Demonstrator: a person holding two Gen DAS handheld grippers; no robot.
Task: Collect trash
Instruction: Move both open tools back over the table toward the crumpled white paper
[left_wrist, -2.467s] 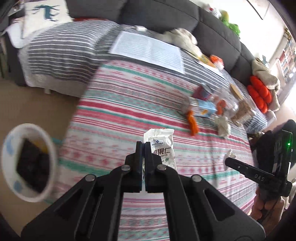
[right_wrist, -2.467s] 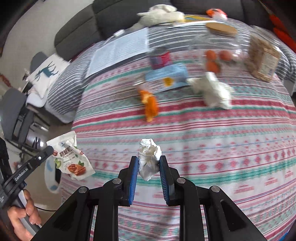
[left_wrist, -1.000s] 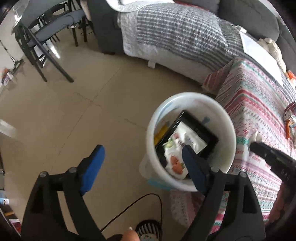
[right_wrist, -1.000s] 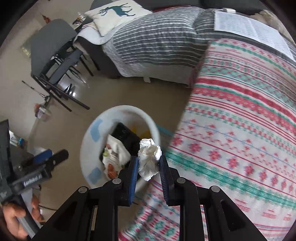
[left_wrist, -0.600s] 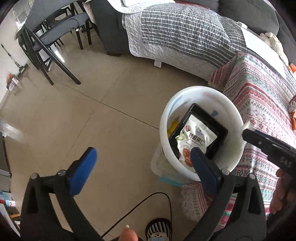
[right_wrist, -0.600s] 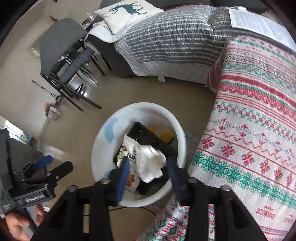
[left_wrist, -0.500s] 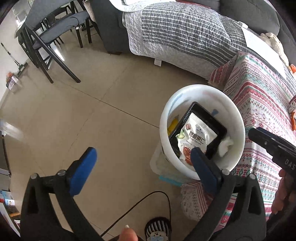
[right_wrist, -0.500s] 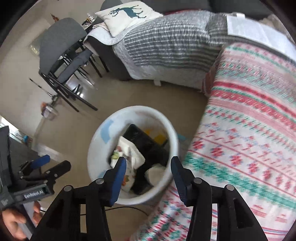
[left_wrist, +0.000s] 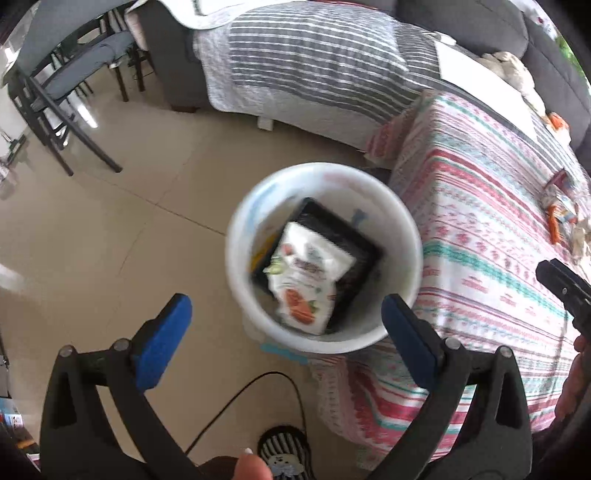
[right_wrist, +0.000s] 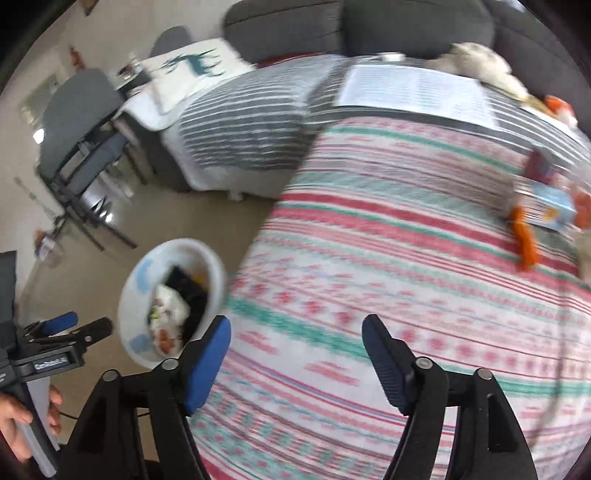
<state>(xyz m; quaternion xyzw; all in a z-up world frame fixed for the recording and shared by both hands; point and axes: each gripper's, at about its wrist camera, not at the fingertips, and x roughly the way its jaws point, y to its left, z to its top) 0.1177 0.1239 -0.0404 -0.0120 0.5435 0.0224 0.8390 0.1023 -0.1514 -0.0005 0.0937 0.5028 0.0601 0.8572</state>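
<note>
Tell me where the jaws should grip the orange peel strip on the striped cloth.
Grip the orange peel strip across its narrow middle, coming from above with the right gripper: it lies flat and elongated on the striped cloth, its lower end clear of the blue carton.

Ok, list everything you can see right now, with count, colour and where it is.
bin: one, white, on the floor beside the table
snack bag: one, white, in the bin on a black tray
tablecloth: one, pink, white and green stripes, over the table
peel: one, orange, far right of the table
carton: one, light blue, next to the peel
paper sheet: one, white, on the striped blanket
pillow: one, white with teal deer, on the sofa
chair: one, grey and black, on the floor
left gripper: black, blue fingers, open above the bin
right gripper: black, blue fingers, open over the table
</note>
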